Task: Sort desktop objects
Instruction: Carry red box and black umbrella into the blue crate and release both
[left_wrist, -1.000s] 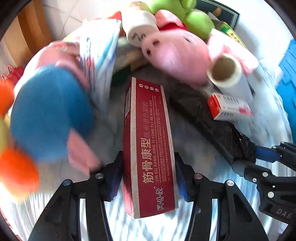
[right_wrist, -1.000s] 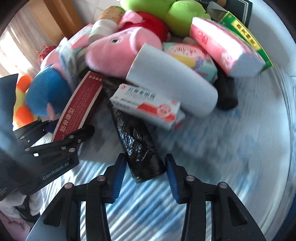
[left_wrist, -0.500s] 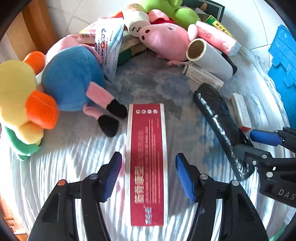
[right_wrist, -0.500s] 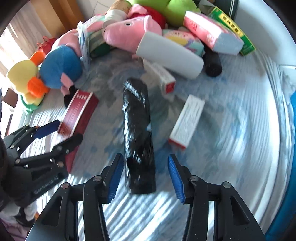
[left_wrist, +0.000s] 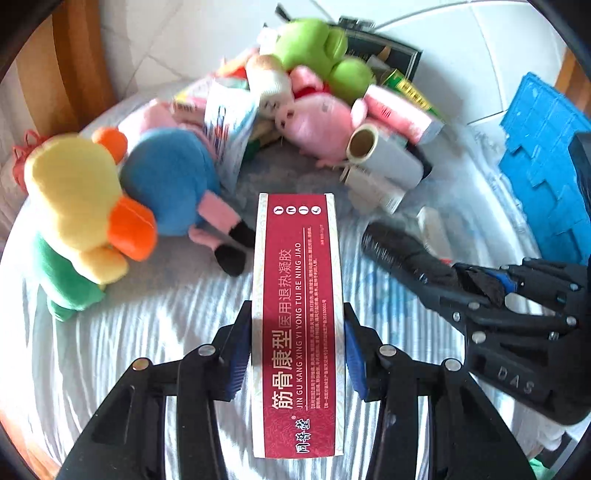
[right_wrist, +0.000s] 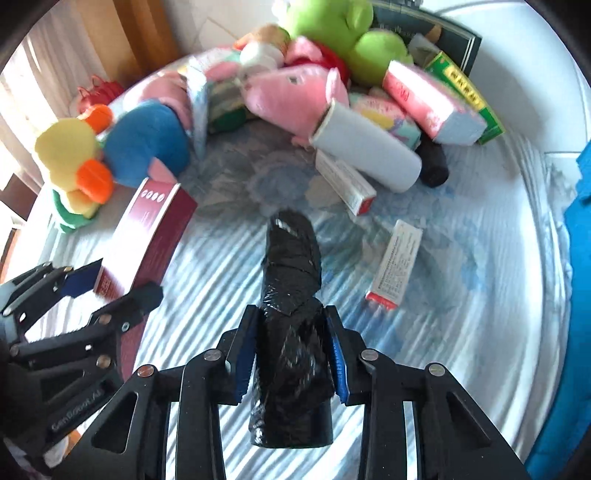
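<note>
A long red medicine box (left_wrist: 297, 295) stands between my left gripper's (left_wrist: 297, 350) blue pads. The jaws are closing and press on its two sides, and it hangs above the striped cloth. My right gripper (right_wrist: 290, 354) is closing on a black plastic-wrapped roll (right_wrist: 291, 258), its pads tight against the wrapping. In the left wrist view the right gripper (left_wrist: 480, 284) holds the black roll (left_wrist: 399, 251) at the right. The right wrist view shows the left gripper (right_wrist: 110, 284) with the red box (right_wrist: 147, 229) at the left.
Plush toys are piled at the far side: a yellow duck (left_wrist: 74, 184), a blue toy (left_wrist: 170, 177), a pink pig (left_wrist: 317, 122), a green toy (left_wrist: 314, 44). A white roll (left_wrist: 384, 155) and boxes lie among them. A small white box (right_wrist: 397, 262) lies on the cloth. A blue crate (left_wrist: 546, 166) stands right.
Half a second ago both pairs of jaws stood wider around the box and the roll lying on the cloth. Now they have shut on them, and both grippers have risen away from the pile.
</note>
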